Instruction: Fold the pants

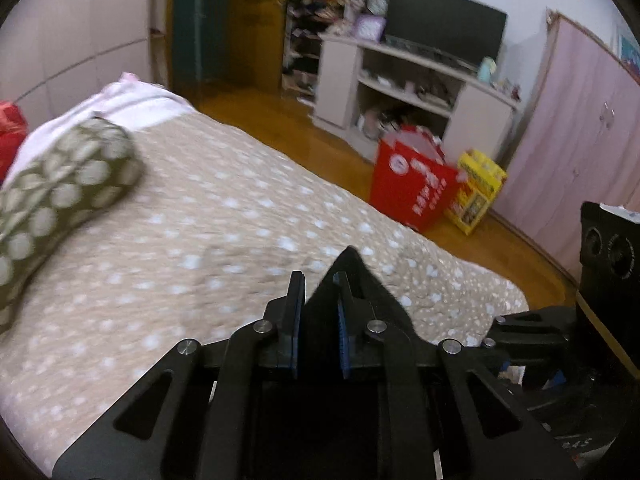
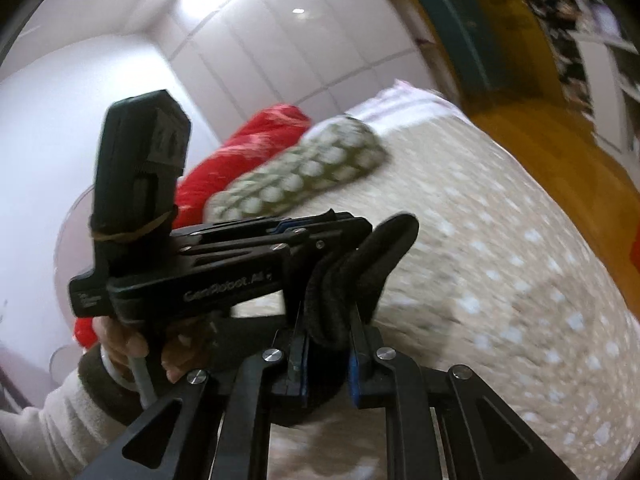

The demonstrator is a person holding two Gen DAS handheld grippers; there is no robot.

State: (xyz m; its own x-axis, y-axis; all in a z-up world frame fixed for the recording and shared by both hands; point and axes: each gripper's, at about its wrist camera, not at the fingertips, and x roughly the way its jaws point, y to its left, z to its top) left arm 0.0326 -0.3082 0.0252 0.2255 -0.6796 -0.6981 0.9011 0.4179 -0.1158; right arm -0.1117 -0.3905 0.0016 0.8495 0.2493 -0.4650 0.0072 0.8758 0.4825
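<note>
Evidently barely begun: both the left gripper [image 1: 320, 296] and right gripper [image 2: 326, 332] are clamped on the black pants [image 2: 360, 264], bunched above the bed [image 1: 240, 216], unfolded.

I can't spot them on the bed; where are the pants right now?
In both wrist views the black pants hang above the bedspread, pinched by the right gripper and the left gripper.

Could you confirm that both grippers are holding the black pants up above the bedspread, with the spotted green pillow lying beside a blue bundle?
Nearly. The bundle beside the spotted green pillow is red, not blue, as the right wrist view shows. The rest holds: the left gripper and right gripper both grip the black pants above the bedspread.
</note>
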